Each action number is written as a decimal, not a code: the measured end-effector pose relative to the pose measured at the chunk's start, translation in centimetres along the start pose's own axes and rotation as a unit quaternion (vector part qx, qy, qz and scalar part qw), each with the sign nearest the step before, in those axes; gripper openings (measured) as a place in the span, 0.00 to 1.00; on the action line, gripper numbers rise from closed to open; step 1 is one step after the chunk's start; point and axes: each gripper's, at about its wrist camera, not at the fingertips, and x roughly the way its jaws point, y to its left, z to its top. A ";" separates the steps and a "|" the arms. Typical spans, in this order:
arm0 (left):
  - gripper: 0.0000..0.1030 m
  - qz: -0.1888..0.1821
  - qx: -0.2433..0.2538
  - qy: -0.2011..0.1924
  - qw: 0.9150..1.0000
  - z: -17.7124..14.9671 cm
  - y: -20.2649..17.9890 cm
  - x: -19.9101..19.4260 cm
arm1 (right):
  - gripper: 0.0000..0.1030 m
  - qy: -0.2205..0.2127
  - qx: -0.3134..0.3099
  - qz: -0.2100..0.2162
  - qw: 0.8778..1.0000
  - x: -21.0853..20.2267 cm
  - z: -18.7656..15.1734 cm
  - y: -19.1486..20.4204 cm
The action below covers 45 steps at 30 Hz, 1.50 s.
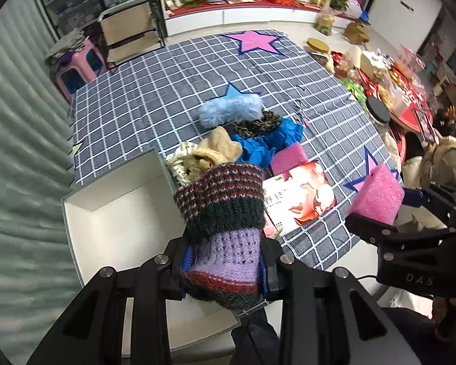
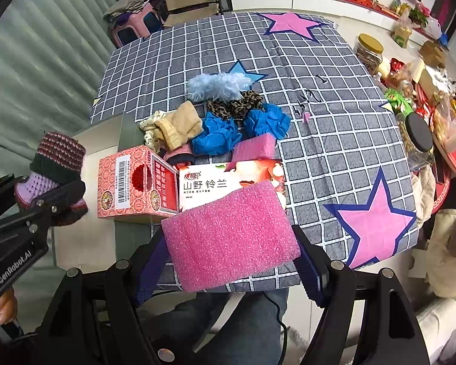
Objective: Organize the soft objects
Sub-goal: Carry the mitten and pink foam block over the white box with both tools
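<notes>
A: Left wrist view: knitted sock (image 1: 225, 213) clamped between the left gripper (image 1: 226, 261) pads, cuff end sticking forward and up, long axis running straight out along the fingers. It hangs over the near right corner of the white box (image 1: 112, 213).

B: Box open?

A: Open top, nothing visible inside. It lies below and to the left of the sock, at the near left corner of the table, just off the checked cloth (image 1: 155, 97). So I'd judge the drop is a short shift left and down.

B: Right hand?

A: Right gripper (image 2: 232, 243) jaws wide but pressed on a pink foam pad (image 2: 228, 237), pad's long side spanning finger to finger. It's held above the cloth's near edge, right of the tissue packs (image 2: 228, 182).

B: Which is nearer the box?

A: Left, clearly. Right has to cross over the tissue packs.

B: Rest of the pile?

A: Mid-cloth: beige sock (image 2: 179, 127), blue cloth (image 2: 219, 135), fluffy blue piece (image 2: 215, 86), second pink foam (image 2: 255, 147). All beyond the box's far right corner.
</notes>
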 end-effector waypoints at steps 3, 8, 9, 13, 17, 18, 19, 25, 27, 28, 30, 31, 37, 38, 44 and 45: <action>0.35 0.004 -0.011 -0.004 1.000 -0.2 0.7 -0.2 | 0.75 -0.003 -0.013 -0.004 1.000 -0.2 0.3 0.7; 0.35 0.011 -0.037 -0.009 0.999 -0.6 2.4 -0.4 | 0.75 -0.006 -0.031 -0.008 0.999 -0.4 0.7 1.7; 0.35 0.013 -0.042 -0.009 0.999 -0.7 2.8 -0.5 | 0.75 -0.007 -0.032 -0.008 0.999 -0.5 0.7 1.8; 0.35 0.022 -0.073 -0.005 0.997 -1.6 4.7 -0.4 | 0.75 -0.010 -0.039 -0.008 0.999 -0.6 0.8 2.3; 0.35 0.032 -0.100 0.003 0.994 -2.8 6.5 -0.1 | 0.75 -0.009 -0.050 -0.006 0.999 -0.5 1.0 3.1; 0.35 0.034 -0.108 0.005 0.994 -3.0 6.9 0.0 | 0.75 -0.009 -0.054 -0.005 0.999 -0.5 1.0 3.3; 0.35 0.035 -0.112 0.007 0.993 -3.2 7.2 0.1 | 0.75 -0.009 -0.059 -0.005 0.998 -0.6 1.1 3.6; 0.35 0.044 -0.145 0.011 0.988 -4.6 9.1 0.1 | 0.75 -0.012 -0.105 0.003 0.994 -0.6 1.5 6.3; 0.35 0.046 -0.154 0.014 0.987 -5.1 9.6 0.1 | 0.75 -0.012 -0.120 0.009 0.993 -0.5 1.4 7.2; 0.35 0.047 -0.157 0.016 0.986 -5.4 9.9 0.2 | 0.75 -0.012 -0.128 0.011 0.992 -0.4 1.4 7.7; 0.35 0.051 -0.165 0.020 0.985 -6.0 10.3 0.4 | 0.75 -0.013 -0.144 0.013 0.989 -0.4 1.3 8.5; 0.35 0.051 -0.168 0.022 0.984 -6.2 10.5 0.4 | 0.75 -0.013 -0.153 0.015 0.988 -0.4 1.3 9.0; 0.35 0.063 -0.195 0.033 0.978 -8.0 12.1 0.6 | 0.75 -0.011 -0.186 0.026 0.982 0.1 1.4 11.2; 0.35 0.064 -0.197 0.034 0.978 -8.2 12.2 0.6 | 0.75 -0.010 -0.190 0.028 0.981 0.2 1.5 11.5; 0.35 0.069 -0.208 0.042 0.975 -9.2 12.9 0.7 | 0.75 -0.015 -0.222 0.042 0.974 0.2 2.1 14.0; 0.35 0.070 -0.209 0.043 0.974 -9.3 12.9 0.8 | 0.75 -0.016 -0.230 0.045 0.972 0.3 2.2 14.7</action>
